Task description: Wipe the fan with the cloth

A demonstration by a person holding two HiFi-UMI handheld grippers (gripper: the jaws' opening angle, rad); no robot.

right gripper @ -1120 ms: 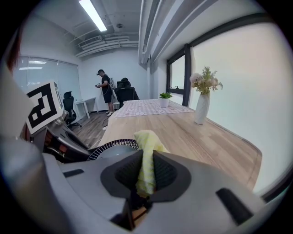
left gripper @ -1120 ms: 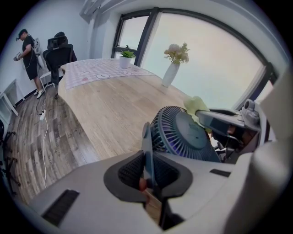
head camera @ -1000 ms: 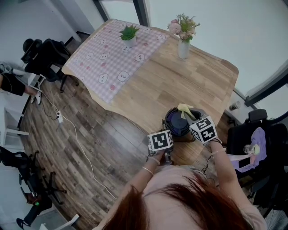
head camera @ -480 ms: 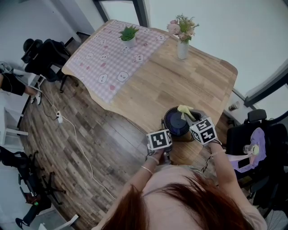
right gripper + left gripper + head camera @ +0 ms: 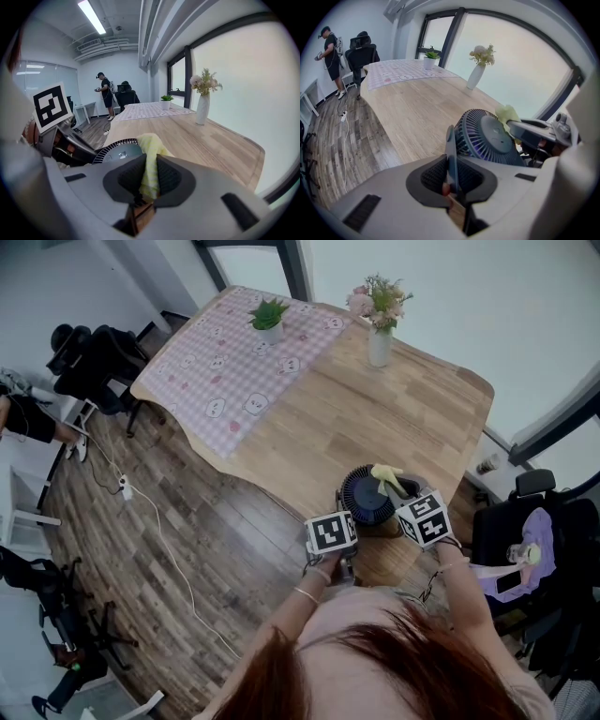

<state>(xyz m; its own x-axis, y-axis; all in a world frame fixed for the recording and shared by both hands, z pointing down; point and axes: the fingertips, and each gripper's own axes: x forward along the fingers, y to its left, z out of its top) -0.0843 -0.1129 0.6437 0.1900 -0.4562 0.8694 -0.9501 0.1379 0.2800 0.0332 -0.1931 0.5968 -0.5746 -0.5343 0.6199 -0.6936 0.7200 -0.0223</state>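
A small dark blue fan (image 5: 367, 497) lies grille-up on the wooden table (image 5: 394, 409), near its front edge. My left gripper (image 5: 343, 514) is at the fan's near left side, shut on the thin blue frame (image 5: 451, 152) of the fan. My right gripper (image 5: 400, 487) comes in from the right, shut on a yellow cloth (image 5: 386, 473) that rests on the fan's far right rim. In the right gripper view the cloth (image 5: 150, 161) is pinched between the pads, with the fan's grille (image 5: 115, 151) just left of it.
A white vase of flowers (image 5: 380, 334) and a small potted plant (image 5: 269, 315) stand at the table's far end, the plant on a pink checked tablecloth (image 5: 225, 371). A black chair (image 5: 530, 540) is close on the right. A cable (image 5: 159, 531) runs over the floor at the left.
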